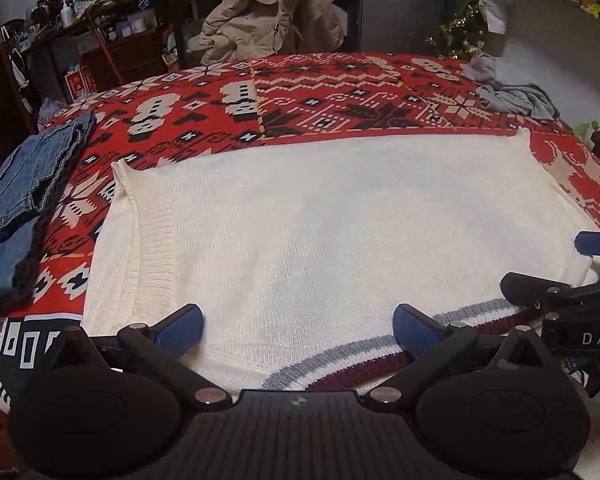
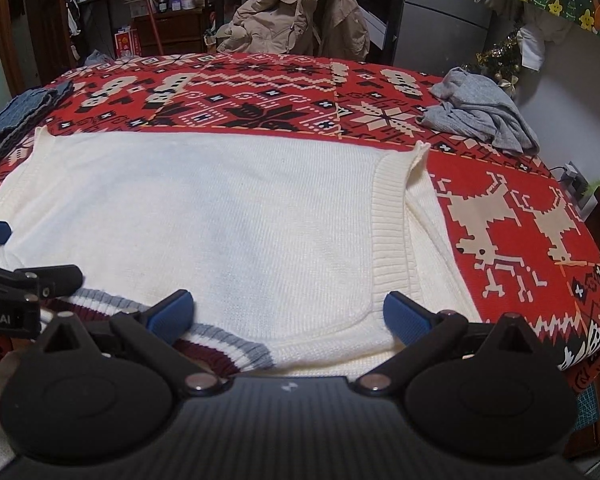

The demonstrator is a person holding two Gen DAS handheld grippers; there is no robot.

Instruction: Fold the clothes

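1. Both grippers hang over the near edge of the bed: the left gripper and right gripper stand wide open, blue pads clear of the knit, gripping nothing.
2. Beneath them the cream knitted sweater with grey-and-maroon striped collar lies flat on the red patterned blanket.
3. Folded blue denim sits at the left edge.
4. Crumpled grey cloth lies near the far right corner.
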